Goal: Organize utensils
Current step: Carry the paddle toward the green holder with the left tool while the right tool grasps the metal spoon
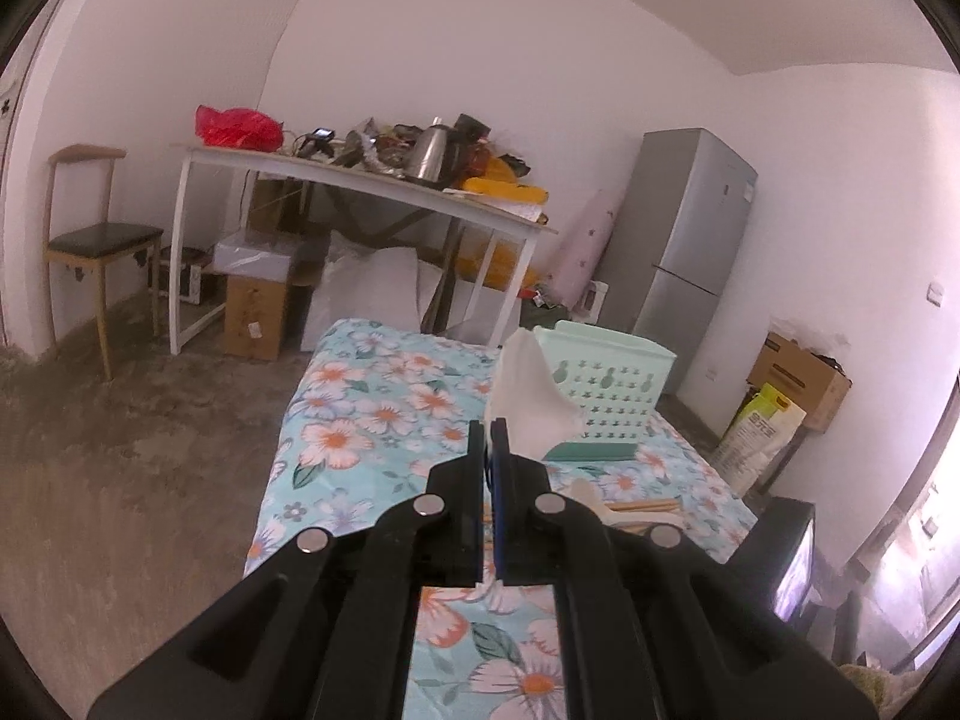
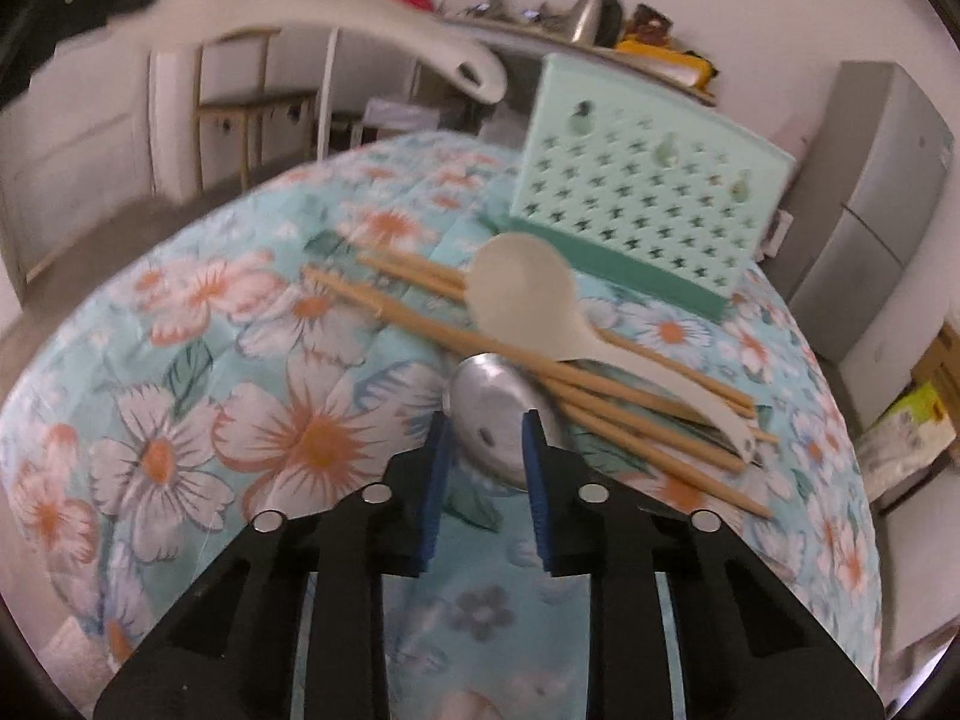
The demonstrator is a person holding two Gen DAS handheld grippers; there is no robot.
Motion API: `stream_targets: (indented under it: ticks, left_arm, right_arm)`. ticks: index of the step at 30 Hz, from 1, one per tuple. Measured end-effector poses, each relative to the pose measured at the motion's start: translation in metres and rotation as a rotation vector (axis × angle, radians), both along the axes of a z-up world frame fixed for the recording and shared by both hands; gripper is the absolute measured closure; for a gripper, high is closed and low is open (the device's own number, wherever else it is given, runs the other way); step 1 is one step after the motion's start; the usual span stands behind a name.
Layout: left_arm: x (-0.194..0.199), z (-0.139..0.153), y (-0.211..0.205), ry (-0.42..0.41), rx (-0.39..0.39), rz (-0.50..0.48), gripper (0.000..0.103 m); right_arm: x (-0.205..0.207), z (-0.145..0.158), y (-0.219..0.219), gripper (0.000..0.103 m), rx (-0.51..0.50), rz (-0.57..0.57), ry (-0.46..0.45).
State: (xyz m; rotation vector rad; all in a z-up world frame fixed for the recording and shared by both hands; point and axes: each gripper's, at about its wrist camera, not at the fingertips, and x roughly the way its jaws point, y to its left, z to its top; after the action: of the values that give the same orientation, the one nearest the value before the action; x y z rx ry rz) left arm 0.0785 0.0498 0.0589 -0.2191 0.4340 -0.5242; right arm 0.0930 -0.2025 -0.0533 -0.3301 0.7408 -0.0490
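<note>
Right wrist view: the right gripper (image 2: 485, 441) hangs low over the flowered cloth (image 2: 180, 408), its blue pads flanking the bowl of a metal spoon (image 2: 489, 420); the jaws stand narrow but I cannot tell whether the pads actually press it. The spoon lies bowl-up near the middle of the cloth, its handle tucked under a loose pile of wooden chopsticks (image 2: 600, 396), with 1 white plastic ladle (image 2: 528, 306) resting across them. A mint perforated utensil holder (image 2: 648, 192) stands toward the far edge. A second white ladle (image 2: 420, 30), blurred, crosses the top of this view; in the left wrist view the left gripper (image 1: 490, 426) is pressed together on it, its pale end (image 1: 528, 384) rising in front of the holder. Judgement: the metal spoon is stiff, smooth and likely slippery across its curved bowl; the neck or handle would give a surer hold, but the chopsticks pin it. Chopsticks are light and roll easily. No brand or writing is legible on the utensils or holder; print on a yellow bag (image 1: 762, 438) on the floor is too small to read.
</note>
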Motion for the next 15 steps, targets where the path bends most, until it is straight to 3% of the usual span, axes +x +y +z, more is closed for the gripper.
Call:
stream_targets:
  ticks: [11,15]
  left_arm:
    - [0.007,-0.006,0.001,0.018,0.006,0.010,0.102]
    - [0.008,-0.008,0.003,0.009,0.011,0.021,0.102]
  right_arm:
    - [0.006,-0.013,0.022,0.089,-0.166,-0.030,0.005]
    - [-0.004,-0.004,0.023,0.100,-0.158,-0.016,-0.045]
